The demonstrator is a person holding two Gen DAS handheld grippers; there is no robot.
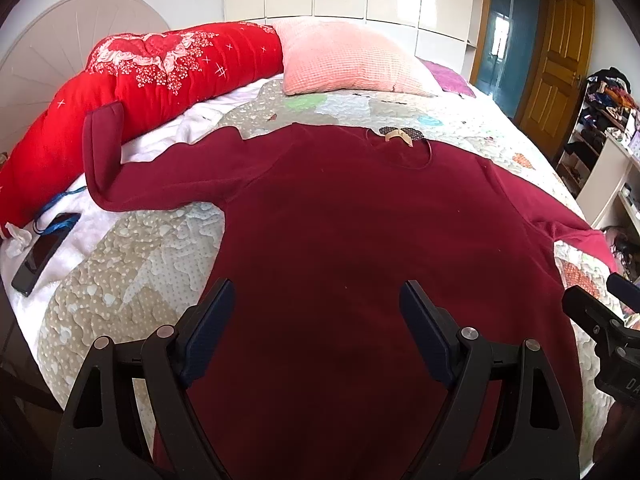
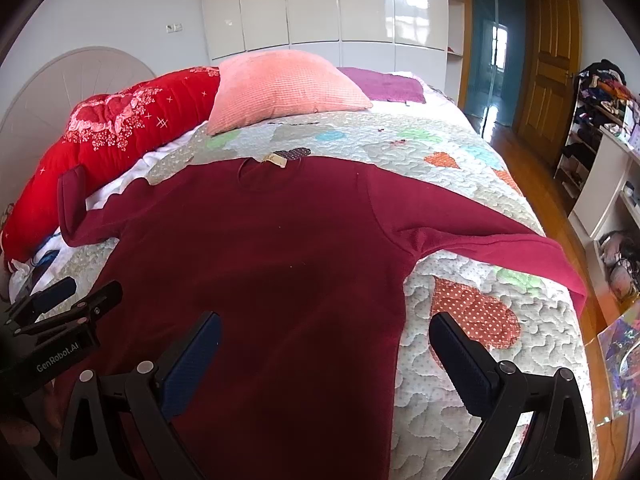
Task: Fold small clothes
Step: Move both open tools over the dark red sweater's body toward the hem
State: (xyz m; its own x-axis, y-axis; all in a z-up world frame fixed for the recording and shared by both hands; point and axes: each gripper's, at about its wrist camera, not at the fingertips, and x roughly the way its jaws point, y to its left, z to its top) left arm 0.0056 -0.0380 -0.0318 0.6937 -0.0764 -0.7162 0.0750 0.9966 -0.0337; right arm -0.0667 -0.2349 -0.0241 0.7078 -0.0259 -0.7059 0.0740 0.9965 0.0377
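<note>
A dark red long-sleeved top [image 1: 360,220] is spread flat, front up, across the middle of both frames, on a quilted patchwork bedspread [image 1: 132,264] stitched in wavy lines with dotted heart patches. The fabric looks soft and fleecy, with a round neckline and a small tan label [image 1: 400,136] at the collar.

Only in the left wrist view can a black phone [image 1: 40,256] be seen at the left edge, next to a crumpled white tissue [image 1: 18,236] and a blue cord [image 1: 60,220]. The sleeve cuff [image 1: 102,136] on that side is shown clearly there, bent upward against the long red quilted bolster [image 1: 168,68]. The other sleeve is mostly cut off at the right edge.

In the right wrist view that other sleeve [image 2: 500,244] is laid out in full toward the right edge of the bed, and an orange dotted heart patch [image 2: 472,312] is seen beside the hem. Wooden flooring [image 2: 520,152] and cluttered shelves [image 2: 600,100] are also seen better here.

A pink ribbed pillow [image 2: 280,84] sits in the upper middle of both.

The left gripper [image 1: 318,328] is held wide open above the lower body of the top, nothing between its blue textured pads. The right gripper [image 2: 324,356] is also spread open, one finger over the fabric and one over bare quilt, so the garment's side edge falls between them. Contact with the cloth can't be made out for either one.
</note>
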